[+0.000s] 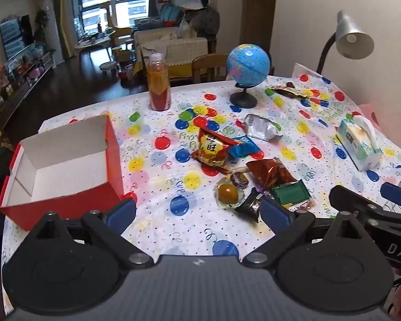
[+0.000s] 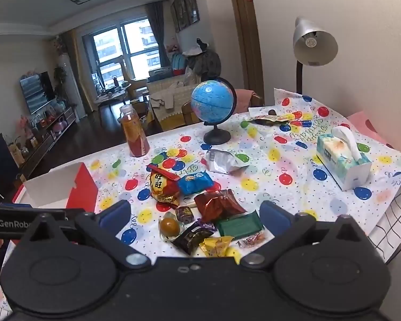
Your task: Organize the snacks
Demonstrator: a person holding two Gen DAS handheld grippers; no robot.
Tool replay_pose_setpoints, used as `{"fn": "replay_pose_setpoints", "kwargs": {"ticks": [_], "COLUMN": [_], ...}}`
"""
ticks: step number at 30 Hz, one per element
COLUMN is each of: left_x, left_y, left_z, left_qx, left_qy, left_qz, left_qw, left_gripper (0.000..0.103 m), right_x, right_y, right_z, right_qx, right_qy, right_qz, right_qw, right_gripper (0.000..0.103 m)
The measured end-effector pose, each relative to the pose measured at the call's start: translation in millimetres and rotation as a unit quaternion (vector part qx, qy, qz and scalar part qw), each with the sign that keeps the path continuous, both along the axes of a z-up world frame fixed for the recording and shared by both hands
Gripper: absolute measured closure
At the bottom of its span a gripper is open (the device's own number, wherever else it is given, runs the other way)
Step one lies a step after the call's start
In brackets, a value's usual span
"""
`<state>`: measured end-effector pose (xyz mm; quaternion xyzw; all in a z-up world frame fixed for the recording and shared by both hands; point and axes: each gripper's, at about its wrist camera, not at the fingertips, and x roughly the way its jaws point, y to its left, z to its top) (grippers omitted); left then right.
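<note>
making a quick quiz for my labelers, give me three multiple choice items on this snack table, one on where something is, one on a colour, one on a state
1. Where does the globe stand?
A. inside the box
B. on the table, beyond the snack pile
C. on the floor

2. What colour is the outside of the open box?
A. red
B. green
C. black

3. What state is the right gripper in?
A. shut on a snack
B. shut and empty
C. open, holding nothing

Answers:
1 B, its black stand rests on the balloon tablecloth behind the wrappers.
2 A, its outer walls are red, its inside white.
3 C, its blue fingers are spread wide above the green packet, gripping nothing.
</note>
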<state>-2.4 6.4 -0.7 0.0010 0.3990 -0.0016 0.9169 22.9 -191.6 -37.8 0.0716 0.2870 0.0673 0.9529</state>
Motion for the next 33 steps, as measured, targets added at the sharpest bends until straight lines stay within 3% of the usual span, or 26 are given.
{"fn": "replay_pose_setpoints", "kwargs": {"ticks": [3,6,33], "left_x": [-2.5,-4.9,-8.0], "left_y": [1.3,-1.1,-2.2], "left_z": [0.3,-1.3,-0.8], "left_qx": [-0.006,-0.002,-0.003], "left_qy": [0.003,-0.001,0.004], "left_qz": [0.012,0.017,0.023], "left_qw": [0.9999,0.9999,0.9997], "left_gripper": [0.003,0.003,0.003], "right_x": [5.4,2.0,1.2], "right_y": [0.3,0.2,3.6], "right_z": [-2.4,-2.1,0.1], "right_qx": [-0.001,-0.005,-0.016], "right_qy": [0.021,0.007,0.018], "right_qz": [0.010,0.016,0.018], "right_qw": [1.000,1.000,1.000], "right_gripper": [0.000,0.000,0.000]}}
